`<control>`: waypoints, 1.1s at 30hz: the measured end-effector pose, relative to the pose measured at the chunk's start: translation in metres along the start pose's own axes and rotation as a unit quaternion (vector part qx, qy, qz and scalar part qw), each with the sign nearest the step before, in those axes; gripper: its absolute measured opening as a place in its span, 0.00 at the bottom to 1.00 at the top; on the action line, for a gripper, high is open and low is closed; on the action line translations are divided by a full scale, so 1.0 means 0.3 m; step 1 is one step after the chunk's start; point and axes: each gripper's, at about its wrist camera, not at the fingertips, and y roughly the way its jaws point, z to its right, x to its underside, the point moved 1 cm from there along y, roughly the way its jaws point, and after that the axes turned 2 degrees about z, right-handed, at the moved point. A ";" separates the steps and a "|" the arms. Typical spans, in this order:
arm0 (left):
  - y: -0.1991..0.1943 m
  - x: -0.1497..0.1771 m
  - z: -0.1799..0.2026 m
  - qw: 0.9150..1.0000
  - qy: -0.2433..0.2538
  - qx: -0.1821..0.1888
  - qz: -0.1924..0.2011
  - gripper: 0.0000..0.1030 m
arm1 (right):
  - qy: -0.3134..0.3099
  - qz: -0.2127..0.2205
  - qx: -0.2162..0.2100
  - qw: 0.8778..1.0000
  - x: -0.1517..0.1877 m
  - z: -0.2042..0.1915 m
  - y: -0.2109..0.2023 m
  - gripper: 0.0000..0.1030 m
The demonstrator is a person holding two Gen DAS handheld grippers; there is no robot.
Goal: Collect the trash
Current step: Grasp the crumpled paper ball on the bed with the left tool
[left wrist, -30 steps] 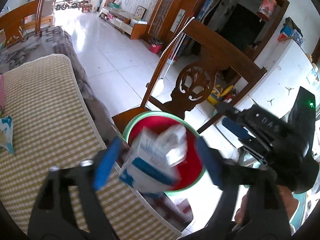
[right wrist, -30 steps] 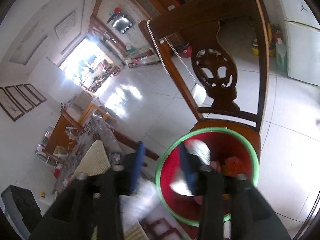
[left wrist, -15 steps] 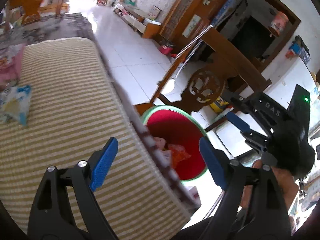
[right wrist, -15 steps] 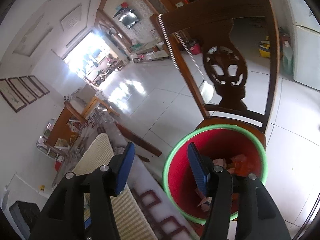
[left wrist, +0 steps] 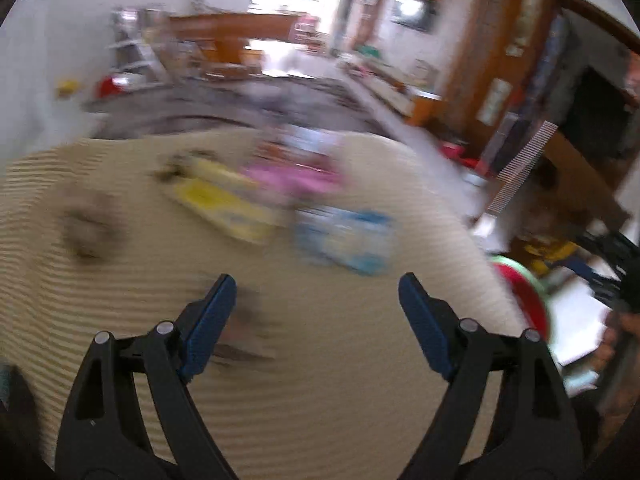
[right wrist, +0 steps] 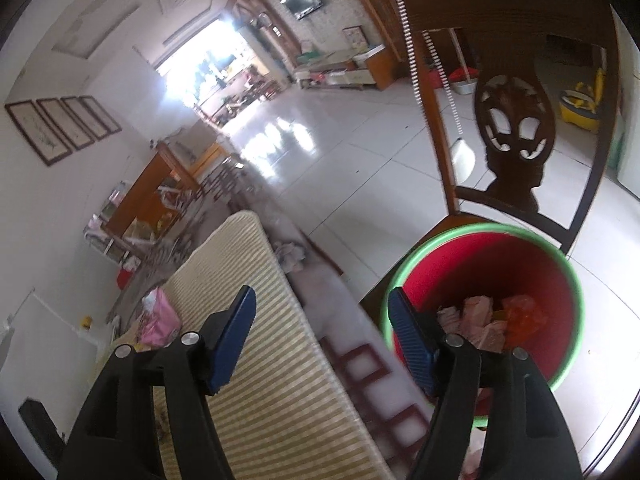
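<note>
With both the left gripper [left wrist: 316, 300] and right gripper [right wrist: 322, 320] spread empty, a hasty grab could miss the blurred blue packet [left wrist: 344, 240] mid-frame.

A red bucket [right wrist: 486, 268] with a green rim stands upright on a wooden chair seat, just right of the tabletop's edge, holding crumpled pinkish wrappers [right wrist: 476, 320] and an orange-red scrap [right wrist: 524, 312] at its bottom. On the striped tabletop lie more pieces (all blurred in the left wrist view): a blue-and-white packet [left wrist: 344, 240] nearest, a yellow packet [left wrist: 224, 204] to its left, a pink bag [left wrist: 296, 176] farther back, and a dark smudge [left wrist: 86, 232] far left.
</note>
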 end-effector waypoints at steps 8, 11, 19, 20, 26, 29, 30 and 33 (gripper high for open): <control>0.067 -0.114 -0.499 0.985 -0.118 -0.121 -0.018 0.78 | -0.049 -0.026 -0.005 0.998 0.057 -0.136 0.053 0.65; 0.128 -0.120 -0.582 0.983 -0.116 -0.136 -0.033 0.79 | -0.067 -0.032 -0.010 0.997 0.075 -0.181 0.072 0.65; 0.232 -0.110 -0.653 0.985 -0.094 -0.136 -0.047 0.72 | -0.140 -0.057 -0.002 0.989 0.139 -0.288 0.136 0.66; 0.239 -0.104 -0.660 0.985 -0.097 -0.131 -0.054 0.60 | -0.145 -0.060 0.000 0.988 0.143 -0.294 0.145 0.66; 0.245 -0.098 -0.632 0.988 -0.071 -0.119 -0.063 0.37 | -0.156 -0.071 0.005 0.985 0.161 -0.313 0.178 0.66; 0.228 -0.096 -0.608 0.990 -0.056 -0.115 -0.067 0.33 | -0.162 -0.074 0.005 0.984 0.170 -0.317 0.180 0.66; 0.212 -0.096 -0.601 0.990 -0.057 -0.109 -0.066 0.33 | -0.162 -0.074 0.004 0.984 0.170 -0.317 0.178 0.66; 0.132 -0.098 -0.589 0.992 -0.097 -0.066 -0.052 0.32 | -0.164 -0.078 -0.002 0.983 0.177 -0.325 0.175 0.67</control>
